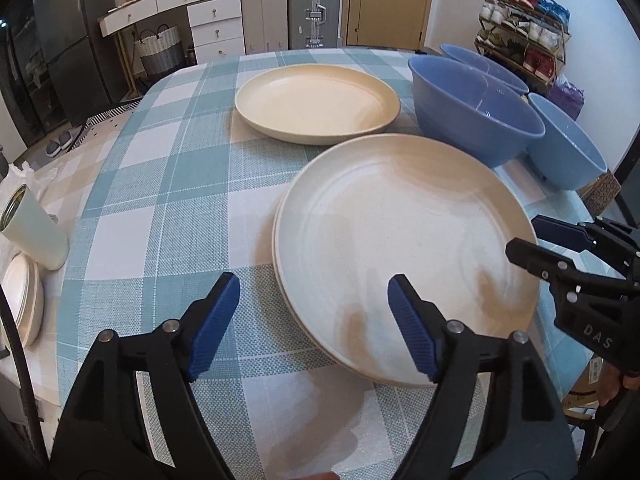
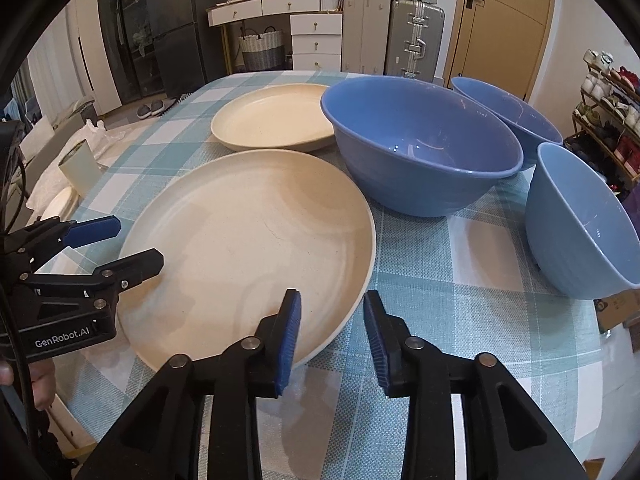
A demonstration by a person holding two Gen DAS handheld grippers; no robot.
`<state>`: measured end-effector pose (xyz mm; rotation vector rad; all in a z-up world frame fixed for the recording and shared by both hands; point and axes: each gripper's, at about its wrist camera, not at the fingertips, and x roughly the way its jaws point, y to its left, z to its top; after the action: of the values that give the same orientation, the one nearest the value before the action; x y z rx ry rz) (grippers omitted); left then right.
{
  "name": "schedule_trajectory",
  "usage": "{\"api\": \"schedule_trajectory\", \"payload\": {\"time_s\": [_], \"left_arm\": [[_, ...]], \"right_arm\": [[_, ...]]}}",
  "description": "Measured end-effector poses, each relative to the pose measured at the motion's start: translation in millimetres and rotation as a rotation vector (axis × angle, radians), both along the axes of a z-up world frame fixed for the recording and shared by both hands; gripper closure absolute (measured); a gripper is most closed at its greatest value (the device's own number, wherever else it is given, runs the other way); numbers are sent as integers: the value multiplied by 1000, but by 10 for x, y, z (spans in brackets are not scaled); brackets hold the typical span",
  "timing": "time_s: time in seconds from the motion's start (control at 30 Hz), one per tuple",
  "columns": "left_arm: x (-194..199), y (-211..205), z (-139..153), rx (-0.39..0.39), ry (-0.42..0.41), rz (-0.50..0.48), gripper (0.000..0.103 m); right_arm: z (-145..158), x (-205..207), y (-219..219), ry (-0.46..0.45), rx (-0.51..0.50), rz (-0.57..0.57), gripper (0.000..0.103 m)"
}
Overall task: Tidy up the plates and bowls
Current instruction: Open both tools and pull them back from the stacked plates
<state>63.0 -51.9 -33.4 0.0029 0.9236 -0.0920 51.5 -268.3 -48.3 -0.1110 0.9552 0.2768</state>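
Left wrist view
Left gripper [image 1: 312, 324]: jaws apart, nothing pressed between the pads; the near-left rim of the near plate stack sits in the gap, one pad over the plate, the other over bare cloth.
Near plate stack [image 1: 404, 248]: cream plates, at least two by the doubled rim on the left edge, flat on the worktop, ahead and a little right of this gripper.
Right gripper [image 1: 532, 240]: comes in from the right edge, jaws parted about the stack's right rim.
Far plate [image 1: 316, 104]: a single cream plate, beyond the stack, just apart from it.
Key relation: as I judge it, that lone plate lies straight past the stack, about equally reachable by either hand.

Right wrist view
Right gripper [image 2: 332, 336]: jaws apart, gripping nothing; left pad over the stack's near-right rim, right pad over the cloth.
Left gripper [image 2: 136, 244]: at the stack's left rim, jaws parted.
Blue bowls: large bowl [image 2: 420, 148] right of the plates, middle bowl [image 2: 508, 112] behind it, small bowl [image 2: 580, 224] nearest on the right; all three stand separate, not nested, and nearer the right hand.

Surface and room
Worktop [image 2: 440, 288]: teal-and-white checked cloth.
Pale tumbler [image 1: 36, 232]: left edge.
Suitcases [image 2: 416, 36]: by the door beyond.
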Motion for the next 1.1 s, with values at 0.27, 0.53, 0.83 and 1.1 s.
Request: {"api": "schedule_trajectory", "payload": {"time_s": [0.27, 0.53, 0.83, 1.1], "left_arm": [[-55, 66, 203, -63, -52, 8, 27], [-109, 205, 436, -90, -94, 54, 20], [-55, 336, 656, -102, -136, 89, 2], [109, 458, 820, -101, -147, 129, 2]], "right_arm": [[271, -59, -41, -67, 99, 50, 21], [585, 17, -150, -123, 152, 71, 3], [1056, 180, -247, -171, 197, 111, 1], [1441, 372, -333, -200, 221, 127, 1]]}}
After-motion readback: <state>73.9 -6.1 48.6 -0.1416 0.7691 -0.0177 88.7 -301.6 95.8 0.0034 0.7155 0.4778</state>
